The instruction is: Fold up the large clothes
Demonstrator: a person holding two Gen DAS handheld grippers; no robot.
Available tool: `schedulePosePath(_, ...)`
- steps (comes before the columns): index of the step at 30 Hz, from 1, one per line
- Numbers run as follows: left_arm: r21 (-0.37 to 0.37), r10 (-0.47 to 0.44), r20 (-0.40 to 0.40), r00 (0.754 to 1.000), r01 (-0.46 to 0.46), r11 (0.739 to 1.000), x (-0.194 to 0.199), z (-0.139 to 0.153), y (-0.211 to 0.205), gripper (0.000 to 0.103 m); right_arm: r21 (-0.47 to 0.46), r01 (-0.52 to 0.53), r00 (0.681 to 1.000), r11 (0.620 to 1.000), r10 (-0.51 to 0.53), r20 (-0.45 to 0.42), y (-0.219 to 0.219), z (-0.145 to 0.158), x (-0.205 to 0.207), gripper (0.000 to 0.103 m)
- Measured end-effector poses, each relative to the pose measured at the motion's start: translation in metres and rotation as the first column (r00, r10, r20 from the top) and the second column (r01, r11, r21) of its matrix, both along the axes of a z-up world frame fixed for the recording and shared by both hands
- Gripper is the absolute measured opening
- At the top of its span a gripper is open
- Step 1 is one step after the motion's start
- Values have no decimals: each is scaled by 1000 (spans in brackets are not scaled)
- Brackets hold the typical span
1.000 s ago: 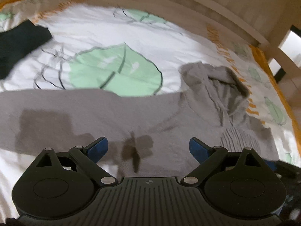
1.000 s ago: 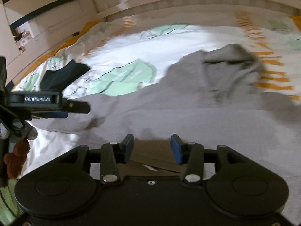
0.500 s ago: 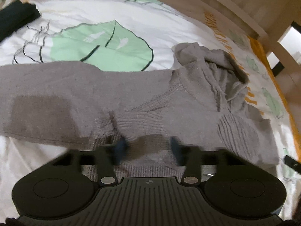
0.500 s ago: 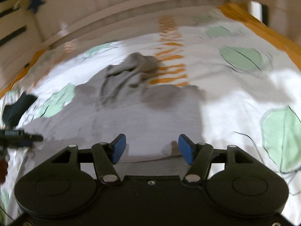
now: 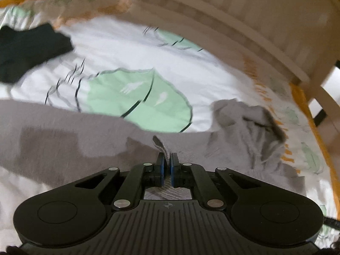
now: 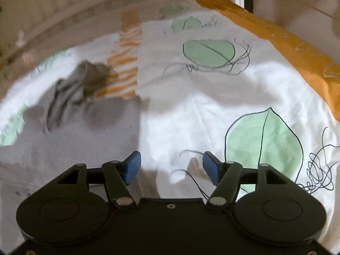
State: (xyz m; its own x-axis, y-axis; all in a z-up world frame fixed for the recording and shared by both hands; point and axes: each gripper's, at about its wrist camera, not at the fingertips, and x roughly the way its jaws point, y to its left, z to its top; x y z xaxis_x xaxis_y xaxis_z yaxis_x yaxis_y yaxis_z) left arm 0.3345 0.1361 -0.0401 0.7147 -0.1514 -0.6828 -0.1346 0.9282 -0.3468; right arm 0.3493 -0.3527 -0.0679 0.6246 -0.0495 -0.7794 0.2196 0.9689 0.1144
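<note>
we have the left gripper (image 5: 166,164) clamped on a pinched ridge of the grey sweater (image 5: 63,140), which lies spread across the leaf-print bedsheet (image 5: 127,48), likely to lift it for a fold; our right gripper (image 6: 171,167) is opening over bare sheet beside the sweater's edge, nothing between its jaws

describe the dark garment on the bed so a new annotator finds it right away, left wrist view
Start from the bed cover, white with big green leaf prints, where the grey sweater lies across the near part. Look past the sweater to the far left edge of the view: the dark garment lies there, apart from it. It is the only near-black item, bunched rather than spread.
</note>
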Motion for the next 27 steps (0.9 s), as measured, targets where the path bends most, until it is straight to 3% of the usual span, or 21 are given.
schedulePosePath(8,39,-22,7,1000,22,999,1,-2,-9,5,-58,-162,985,985,158,-72,27,-14,3,68)
schedulePosePath(13,25,-27,7,1000,26,999,2,-2,-8,5,-105,-247,968,963,241,-67,51,-24,8,72)
schedulePosePath(16,20,-34,-1,999,34,999,2,-3,-7,5,-205,-215,975,955,220,5,55,-28,11,66)
schedulePosePath(17,17,-38,-4,999,38,999,2,-4,-6,5,-227,-161,986,961,167,8,49,-28,10,67)
schedulePosePath(18,15,-44,-11,999,44,999,3,-5,-5,6,-202,-115,993,973,116,-4,39,-29,10,72)
schedulePosePath(20,23,-46,-26,999,47,999,4,-7,-5,8,-62,-45,998,997,43,-35,13,-31,7,73)
schedulePosePath(21,38,-45,-40,998,46,998,6,-9,-6,8,-34,-30,999,999,29,-43,7,-30,4,73)
schedulePosePath(27,149,-55,-120,991,73,986,8,-21,-6,11,-57,-38,991,998,31,-126,8,-18,0,74)
